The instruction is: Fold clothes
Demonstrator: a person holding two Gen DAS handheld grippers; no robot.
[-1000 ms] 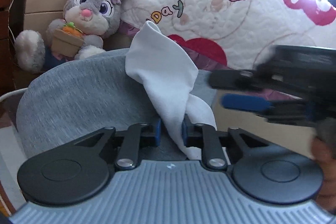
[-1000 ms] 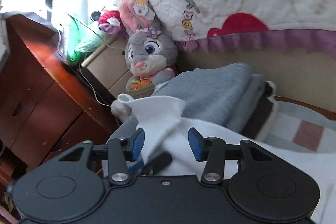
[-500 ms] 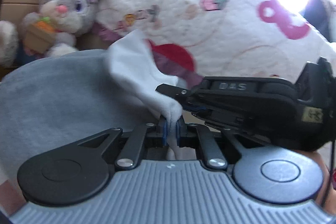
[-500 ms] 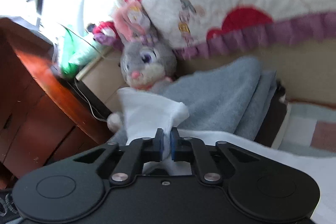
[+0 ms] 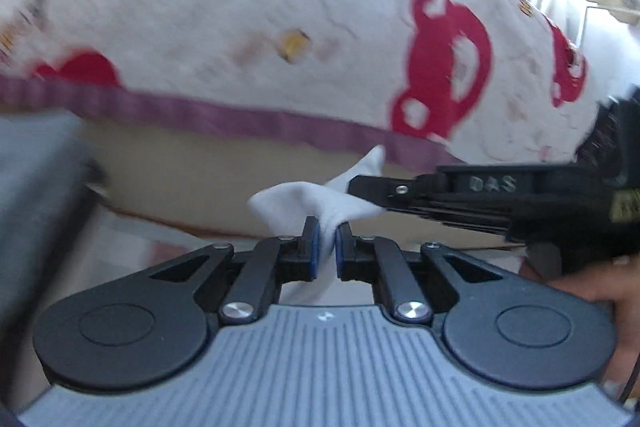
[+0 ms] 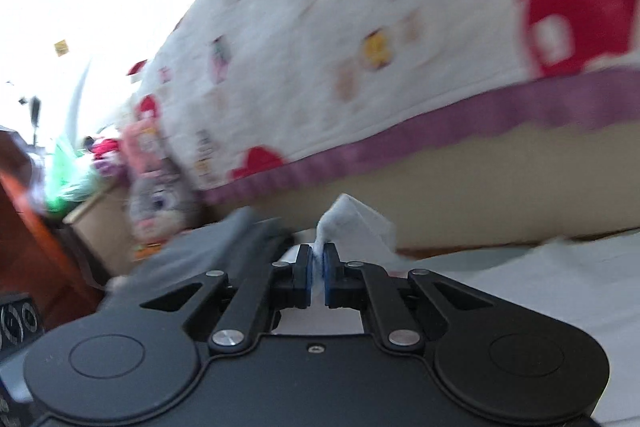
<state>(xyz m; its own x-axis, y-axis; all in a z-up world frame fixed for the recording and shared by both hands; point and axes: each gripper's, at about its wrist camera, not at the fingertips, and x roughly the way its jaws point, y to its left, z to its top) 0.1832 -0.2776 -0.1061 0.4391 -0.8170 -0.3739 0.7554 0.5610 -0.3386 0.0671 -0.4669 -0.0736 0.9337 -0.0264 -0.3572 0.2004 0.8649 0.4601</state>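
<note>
White garment: pinched in my left gripper and my right gripper, both clamped tight on bunched cloth, holding it taut near the quilt for folding.

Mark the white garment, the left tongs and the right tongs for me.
white garment (image 5: 296,201): left wrist view, bunched fabric just above the pads.
left tongs (image 5: 327,231): left wrist view, midway between fingertips, shut on cloth.
right tongs (image 6: 317,254): right wrist view, midway between fingertips, pinching cloth.
</note>
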